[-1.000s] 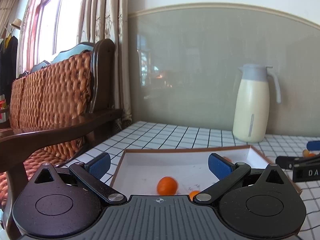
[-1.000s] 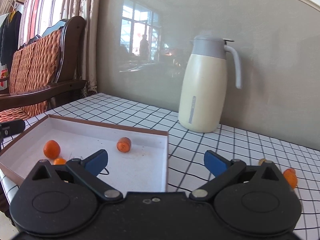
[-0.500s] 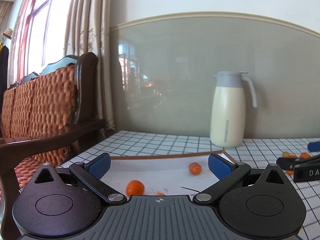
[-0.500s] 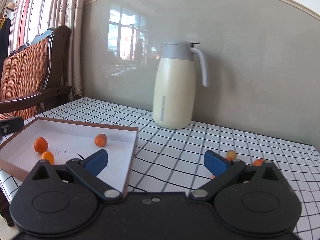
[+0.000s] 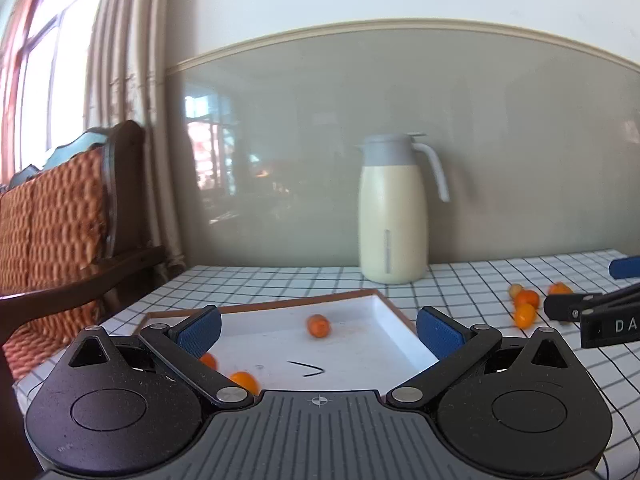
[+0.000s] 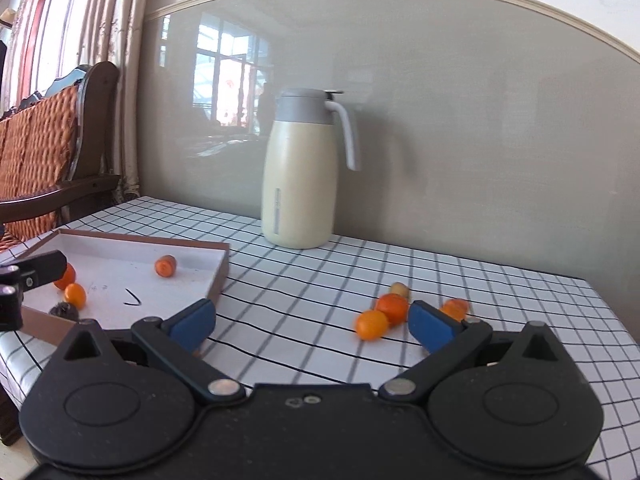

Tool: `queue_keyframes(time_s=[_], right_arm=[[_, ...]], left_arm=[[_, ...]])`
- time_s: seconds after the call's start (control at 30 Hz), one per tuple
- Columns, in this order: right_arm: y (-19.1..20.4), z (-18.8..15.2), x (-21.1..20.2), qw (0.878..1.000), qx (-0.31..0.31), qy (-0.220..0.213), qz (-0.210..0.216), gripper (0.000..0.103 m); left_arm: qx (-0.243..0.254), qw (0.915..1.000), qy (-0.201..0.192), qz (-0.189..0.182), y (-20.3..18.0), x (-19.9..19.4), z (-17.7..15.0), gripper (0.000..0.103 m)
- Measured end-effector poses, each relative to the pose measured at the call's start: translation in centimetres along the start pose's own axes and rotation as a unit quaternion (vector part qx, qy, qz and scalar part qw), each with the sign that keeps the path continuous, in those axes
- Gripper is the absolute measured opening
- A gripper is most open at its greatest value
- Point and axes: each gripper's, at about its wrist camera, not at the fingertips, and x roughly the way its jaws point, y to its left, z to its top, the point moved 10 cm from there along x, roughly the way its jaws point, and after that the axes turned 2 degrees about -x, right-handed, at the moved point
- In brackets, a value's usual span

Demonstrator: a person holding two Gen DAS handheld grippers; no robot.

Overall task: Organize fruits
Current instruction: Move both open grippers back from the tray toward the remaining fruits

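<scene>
- Your left gripper: jaws apart, empty, over the white tray.
- Your right gripper: jaws apart, empty, near four loose kumquats on the counter.

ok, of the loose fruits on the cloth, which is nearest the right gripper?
The orange one right behind the right gripper's right finger; the others sit farther left.

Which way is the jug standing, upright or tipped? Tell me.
Upright: the jug stands on its base on the checked tablecloth, lid on top.
</scene>
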Motion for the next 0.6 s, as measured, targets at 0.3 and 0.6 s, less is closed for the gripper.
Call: queue_keyframes(time_s=[0.3,0.6], right_arm=[[-4.5,-2.1,-0.8,0.999,0.01,0.014,-0.038,0.097],[-8.7,-4.3,-1.2,0.997,0.023,0.032,-0.069,0.097]], left_arm=[[0.018,0.9975,0.015,-0.066,-6.0,0.7,-0.4,0.103],[0.034,0.9933,0.028,-0.107,-11.6,2.0,-1.1,0.103]])
